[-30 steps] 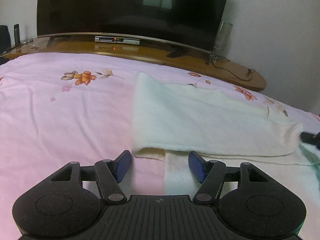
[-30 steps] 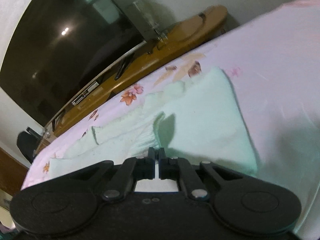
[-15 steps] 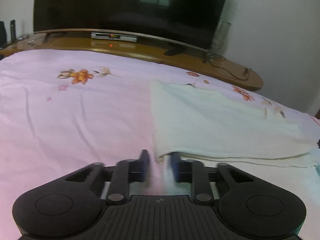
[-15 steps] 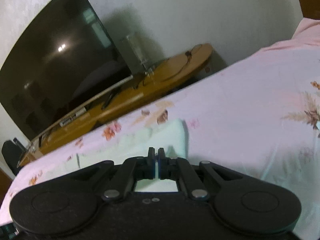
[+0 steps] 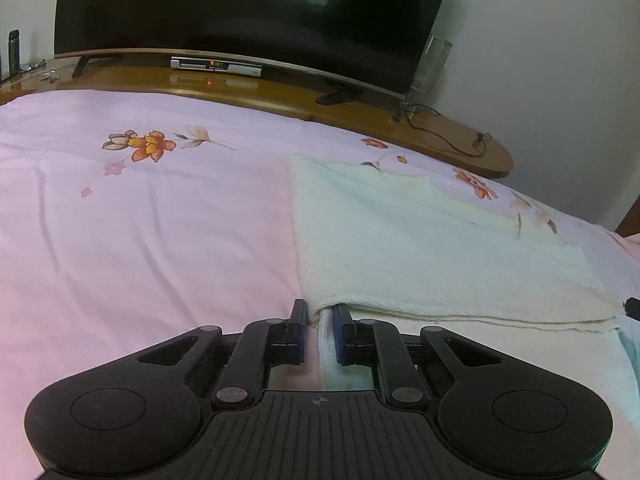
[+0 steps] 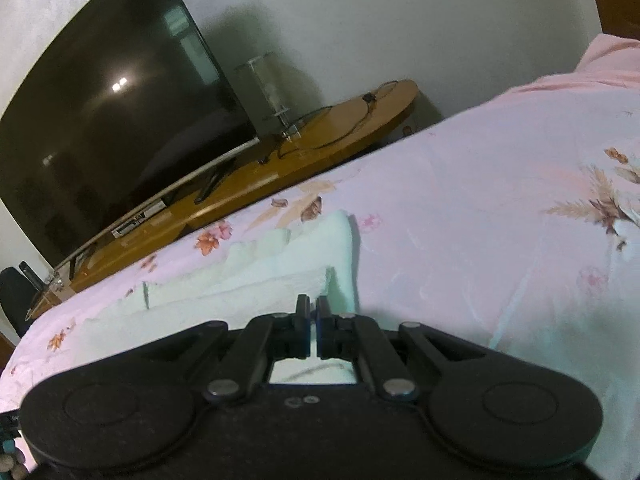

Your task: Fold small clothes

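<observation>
A cream-white small garment [image 5: 420,248] lies on the pink flowered bedsheet [image 5: 152,240], folded over once so a near fold edge runs across in front of me. My left gripper [image 5: 320,316] is shut on the garment's near left corner, cloth pinched between its blue pads. In the right wrist view the same garment [image 6: 280,276] looks pale green-white. My right gripper [image 6: 313,312] is shut on its near right edge, with a strip of cloth showing between the pads.
A wooden TV bench [image 5: 280,92] with a large dark TV [image 5: 248,8], a set-top box [image 5: 216,66], a glass vase [image 5: 434,64] and cables runs along the bed's far side. Pink sheet [image 6: 500,220] spreads to the right.
My left gripper went from open around the garment's near corner to shut on it. My right gripper stayed shut on the cloth and swung, now lying lower along the garment's right edge.
</observation>
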Available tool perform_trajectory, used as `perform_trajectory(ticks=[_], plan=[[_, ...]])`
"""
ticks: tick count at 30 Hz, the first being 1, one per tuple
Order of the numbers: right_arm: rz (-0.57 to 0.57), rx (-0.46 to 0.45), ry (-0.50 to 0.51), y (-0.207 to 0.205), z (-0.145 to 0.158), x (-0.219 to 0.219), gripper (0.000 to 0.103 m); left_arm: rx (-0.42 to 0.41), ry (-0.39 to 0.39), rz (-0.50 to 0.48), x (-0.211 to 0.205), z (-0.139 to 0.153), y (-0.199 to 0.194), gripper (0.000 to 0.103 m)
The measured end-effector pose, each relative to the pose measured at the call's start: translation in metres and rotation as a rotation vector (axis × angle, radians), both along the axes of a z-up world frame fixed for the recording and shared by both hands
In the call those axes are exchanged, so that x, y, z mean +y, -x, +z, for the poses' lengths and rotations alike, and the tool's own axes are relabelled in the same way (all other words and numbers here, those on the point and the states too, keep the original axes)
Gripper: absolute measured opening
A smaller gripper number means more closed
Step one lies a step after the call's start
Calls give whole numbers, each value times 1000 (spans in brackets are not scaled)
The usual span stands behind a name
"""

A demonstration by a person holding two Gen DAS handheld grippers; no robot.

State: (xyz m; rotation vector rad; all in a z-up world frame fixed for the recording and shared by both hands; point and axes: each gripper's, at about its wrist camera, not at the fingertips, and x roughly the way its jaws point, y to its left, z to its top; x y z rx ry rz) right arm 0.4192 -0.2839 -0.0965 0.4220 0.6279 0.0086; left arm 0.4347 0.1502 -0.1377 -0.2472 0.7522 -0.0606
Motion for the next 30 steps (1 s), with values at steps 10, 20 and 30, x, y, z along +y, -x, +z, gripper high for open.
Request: perform_trajectory(ticks=[10, 20, 30], plan=[[-14, 50, 18, 4, -20, -2, 7, 21, -132, -83, -5, 13, 6, 14], [89, -36, 183, -37, 0, 33, 17, -105, -144, -174, -54, 30, -66, 14], [114, 20, 448, -54, -24, 44, 13, -144, -316, -131, -46, 16, -69, 21]])
